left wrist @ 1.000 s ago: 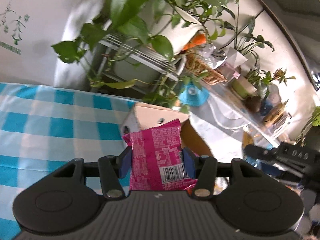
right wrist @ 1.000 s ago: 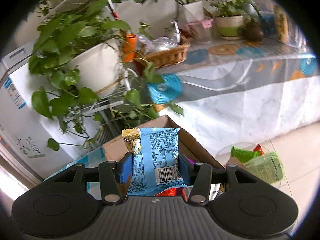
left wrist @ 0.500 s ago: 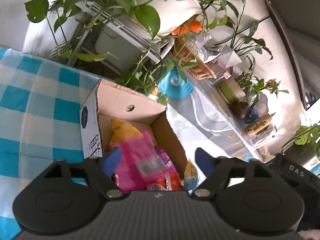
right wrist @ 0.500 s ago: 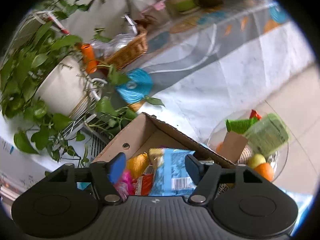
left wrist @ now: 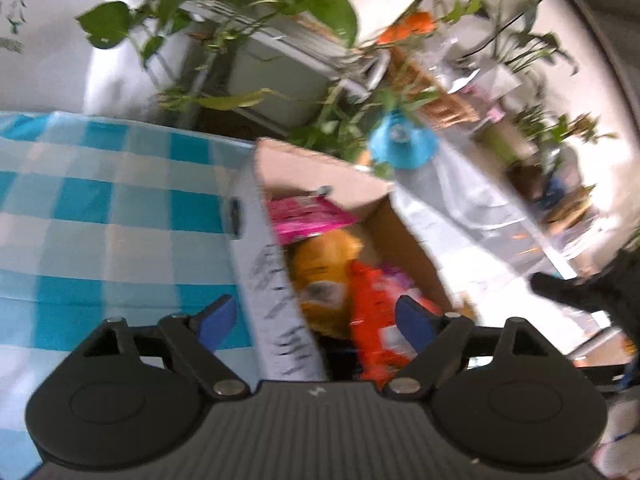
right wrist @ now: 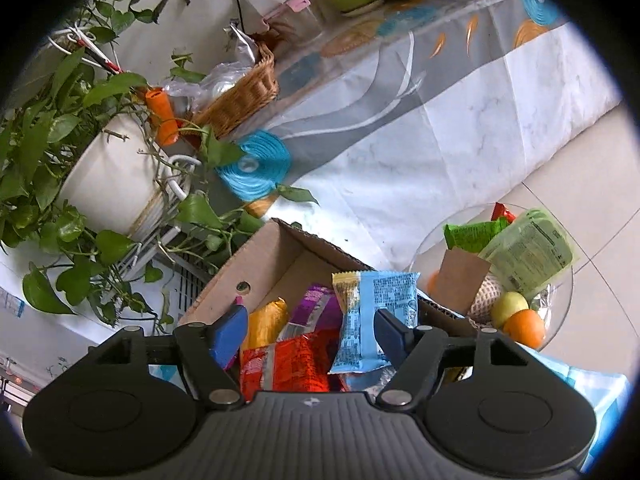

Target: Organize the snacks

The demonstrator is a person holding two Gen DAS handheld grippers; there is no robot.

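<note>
A cardboard box (left wrist: 328, 168) (right wrist: 276, 256) holds several snack packets. In the left wrist view a pink packet (left wrist: 304, 218) lies at the box's far end, with orange (left wrist: 324, 280) and red (left wrist: 372, 312) packets nearer. My left gripper (left wrist: 316, 320) hovers over the box's near wall, its jaws opening with nothing pressed between them. In the right wrist view a blue packet (right wrist: 372, 320) leans in the box by the right finger, beside red (right wrist: 296, 364), purple (right wrist: 312, 308) and yellow (right wrist: 264, 320) packets. My right gripper (right wrist: 308, 332) is above them, jaws opening, pads off the packets.
The box stands on a blue-and-white checked cloth (left wrist: 100, 216). A glass bowl (right wrist: 560, 288) with fruit and green packets sits to the right. Behind are potted plants (right wrist: 108, 168), a wicker basket (right wrist: 244, 96) and a draped table (right wrist: 440, 112).
Both grippers let go of their packets: the pink one and the blue one now lie in the box. Both hands sank toward the box and their jaws spread apart.
</note>
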